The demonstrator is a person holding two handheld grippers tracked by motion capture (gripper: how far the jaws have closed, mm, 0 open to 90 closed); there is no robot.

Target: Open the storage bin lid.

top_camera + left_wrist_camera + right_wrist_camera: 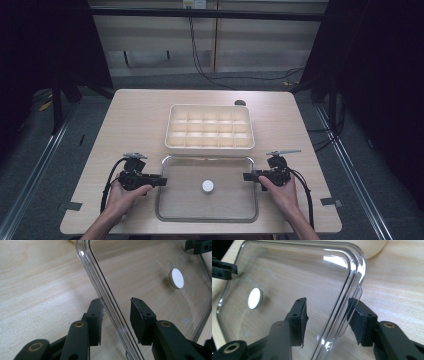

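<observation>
A clear plastic lid [207, 218] lies flat on the table, with a white round knob [208, 186] at its middle. My left gripper [162, 180] is at the lid's left edge. In the left gripper view the left gripper [116, 312] stands open astride the lid's rim [95, 272], with a gap at the right pad. My right gripper [246, 176] is at the lid's right edge. In the right gripper view the right gripper [327, 312] is open around the rim [352, 270], and neither pad presses on it. The knob [176, 278] [255, 298] lies beyond the jaws.
A cream box [210, 147] divided into several compartments stands just behind the lid, mid-table. A small dark object [240, 103] sits near the table's far edge. Bare wood lies to the left and right of the hands. Cables trail from both grippers toward the front edge.
</observation>
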